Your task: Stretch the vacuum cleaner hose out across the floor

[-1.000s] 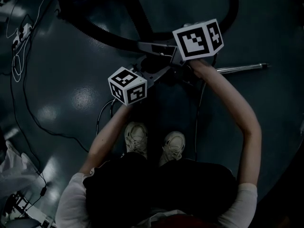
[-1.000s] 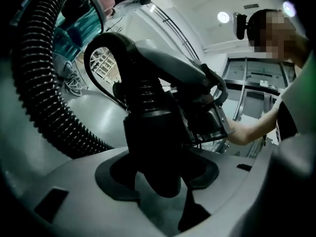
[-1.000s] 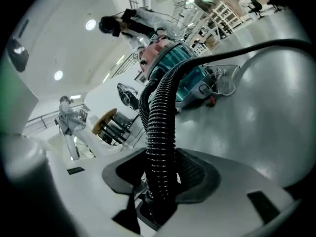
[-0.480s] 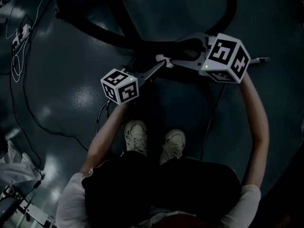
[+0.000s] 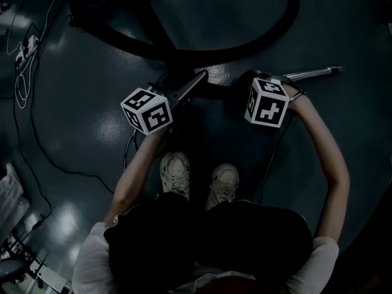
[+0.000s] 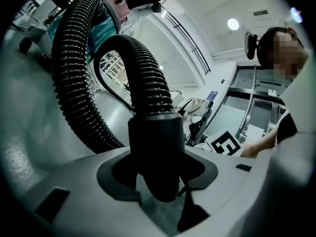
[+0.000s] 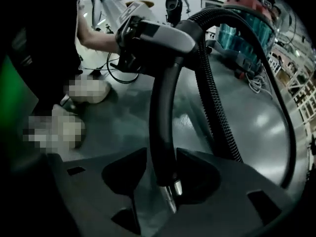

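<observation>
The black ribbed vacuum hose (image 5: 257, 41) loops over the dark floor ahead of my feet. In the left gripper view it (image 6: 148, 78) arches up from a smooth black cuff (image 6: 157, 147). My left gripper (image 6: 158, 179) has just been closing and its pads press on that cuff; in the head view it (image 5: 197, 78) points up and right. My right gripper (image 7: 165, 174) points steeply down, shut on the curved black handle tube (image 7: 163, 112) near its metal tip; its marker cube (image 5: 267, 101) hides the jaws from above. The vacuum cleaner body (image 7: 247, 28) stands behind.
A metal wand (image 5: 312, 73) lies on the floor at the right. Thin cables (image 5: 24, 109) and a power strip (image 5: 24, 41) run along the left side. My shoes (image 5: 176, 173) stand just behind the grippers. White clutter (image 5: 9, 195) sits at the lower left.
My right gripper swung from the handle out to the right and down, turning from sideways to floor-pointing. The left gripper stayed almost where it was, shifting slightly left.
</observation>
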Demonstrator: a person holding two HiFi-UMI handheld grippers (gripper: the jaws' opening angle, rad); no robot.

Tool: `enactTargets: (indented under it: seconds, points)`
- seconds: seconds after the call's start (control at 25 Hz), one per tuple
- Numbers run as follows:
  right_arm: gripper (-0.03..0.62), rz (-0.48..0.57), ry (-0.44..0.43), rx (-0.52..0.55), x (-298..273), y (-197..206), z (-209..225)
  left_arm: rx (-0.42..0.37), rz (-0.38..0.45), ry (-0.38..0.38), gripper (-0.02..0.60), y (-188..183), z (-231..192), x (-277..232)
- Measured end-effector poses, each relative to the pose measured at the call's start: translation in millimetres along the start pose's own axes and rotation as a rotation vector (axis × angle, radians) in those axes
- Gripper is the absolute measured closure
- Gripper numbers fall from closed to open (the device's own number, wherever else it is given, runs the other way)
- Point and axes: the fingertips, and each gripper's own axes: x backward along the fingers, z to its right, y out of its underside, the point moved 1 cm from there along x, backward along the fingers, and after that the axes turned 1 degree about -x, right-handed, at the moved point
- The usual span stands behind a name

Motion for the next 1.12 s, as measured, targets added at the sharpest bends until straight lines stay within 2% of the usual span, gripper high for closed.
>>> enactTargets:
  seconds: [0.16,0.24,0.36,0.44,0.6,0.76,0.88,1.0,1.12]
  points:
    - [0.418,-0.091,0.168,0.101,-19,-1,8,-0.046,-0.007,0.001,0.367,-9,5,-1]
    - [0.431,-0.122,0.19,0.105,-21,-2,9,-0.053,-0.003,0.001,0.367,-13,5,0]
    - [0.431,-0.037,0.197,0.067,-16,-20,4,-0.029,0.009,-0.01,0.365,-25,-6,6]
    - [0.433,0.007,0.164,0.016,-15,-32,-6,-0.016,0.003,-0.021,0.365,-31,-15,8]
    - [0.433,0.095,0.044,-0.156,-12,-51,-31,-0.029,-0.028,-0.014,0.364,-39,-17,4]
    - [0.433,0.261,-0.028,-0.281,-5,-73,-37,-0.084,-0.047,-0.001,0.364,-60,-16,-4]
    - [0.433,0.394,-0.085,-0.352,3,-95,-24,-0.143,-0.02,0.009,0.364,-89,-18,-7]
    - [0.433,0.446,-0.089,-0.383,18,-109,-9,-0.186,0.031,0.011,0.364,-118,-15,-12]
    - [0.433,0.468,-0.047,-0.399,26,-111,3,-0.186,0.068,-0.007,0.364,-132,-16,-24]
